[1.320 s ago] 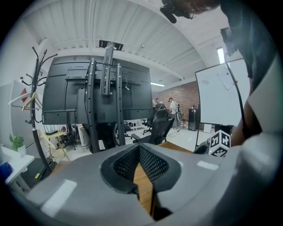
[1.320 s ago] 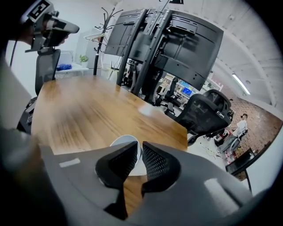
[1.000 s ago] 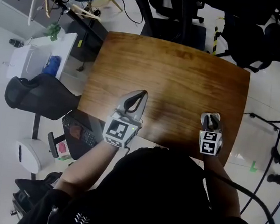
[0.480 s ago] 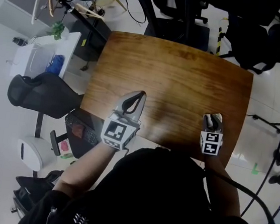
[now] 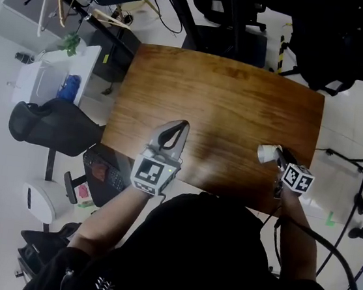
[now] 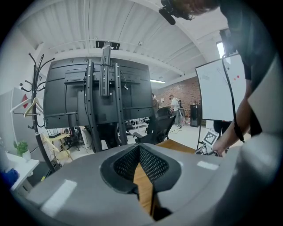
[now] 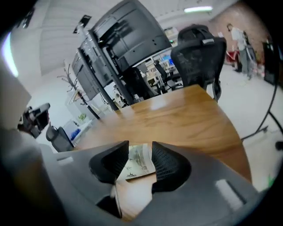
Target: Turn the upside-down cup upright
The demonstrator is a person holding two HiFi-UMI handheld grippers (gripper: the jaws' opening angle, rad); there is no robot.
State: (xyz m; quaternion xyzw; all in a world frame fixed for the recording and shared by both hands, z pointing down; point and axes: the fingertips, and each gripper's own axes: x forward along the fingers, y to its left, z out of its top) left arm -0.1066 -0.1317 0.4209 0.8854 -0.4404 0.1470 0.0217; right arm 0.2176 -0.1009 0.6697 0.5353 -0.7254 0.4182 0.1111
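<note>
1. White paper cup (image 7: pixel 135 164) with a green print sits between the jaws of the right claw (image 7: pixel 140 149), near the right edge of the wooden table (image 5: pixel 227 94).
2. Those jaws are opening, so this looks like the release step. I cannot tell whether the cup stands upright.
3. The left claw (image 5: pixel 181 126) rests on the table, pinched together and empty.
4. Next, the right claw needs to draw back without tipping the cup.

The white cup (image 7: pixel 135 163) is showing a pale green print, and the tabletop (image 5: pixel 226 100) is gleaming warm brown woodgrain.
</note>
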